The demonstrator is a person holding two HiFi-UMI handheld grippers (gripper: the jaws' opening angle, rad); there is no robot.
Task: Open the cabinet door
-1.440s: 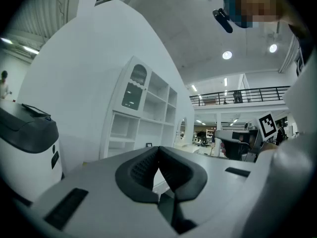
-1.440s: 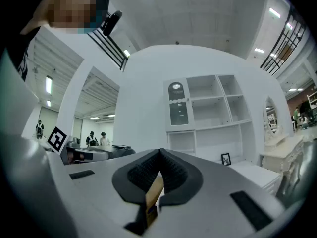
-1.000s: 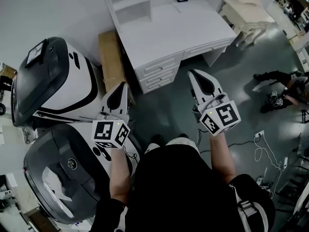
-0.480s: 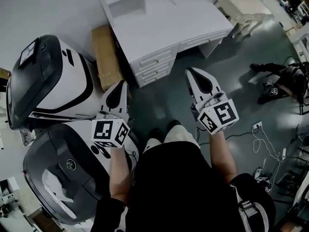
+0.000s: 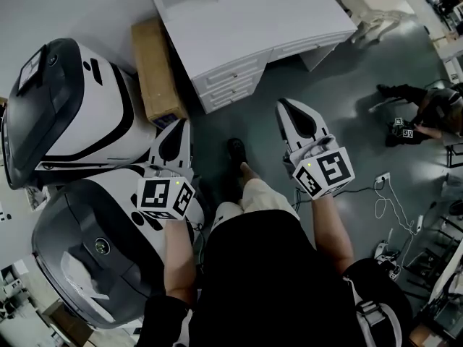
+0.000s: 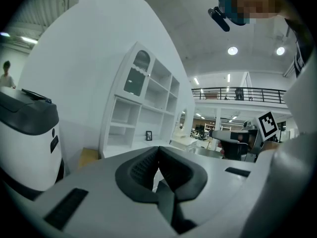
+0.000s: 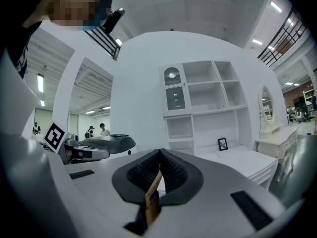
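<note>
Currently both grippers are held out in front of the person, level, neither touching anything. Left gripper (image 5: 182, 127): jaws pressed together, nothing between them. Right gripper (image 5: 283, 105): jaws also pressed together, with what looks like a thin tan strip (image 7: 152, 192) caught in the seam. Cabinet door (image 6: 136, 78): the arched, glazed door at the upper left of the white hutch (image 7: 208, 103) that stands on the desk (image 5: 239, 27). It reads as closed and is well apart from both grippers. Change over the last second, head view: the desk has slid toward the top edge, the hutch is now almost cut off, and the small picture frame on the desktop has left the view. A shoe (image 5: 235, 150) now shows ahead of the body, between the grippers. Both grippers sit at nearly the same spots in the view as before. Judgement: this is the approach, a step toward the furniture, and the opening itself is not yet begun. The door sits high, so a gripper will need to rise and its jaws to part before any grip on the door's edge or knob. The cardboard box (image 5: 152, 71) and two large machines (image 5: 72, 114) crowd the left side.
</note>
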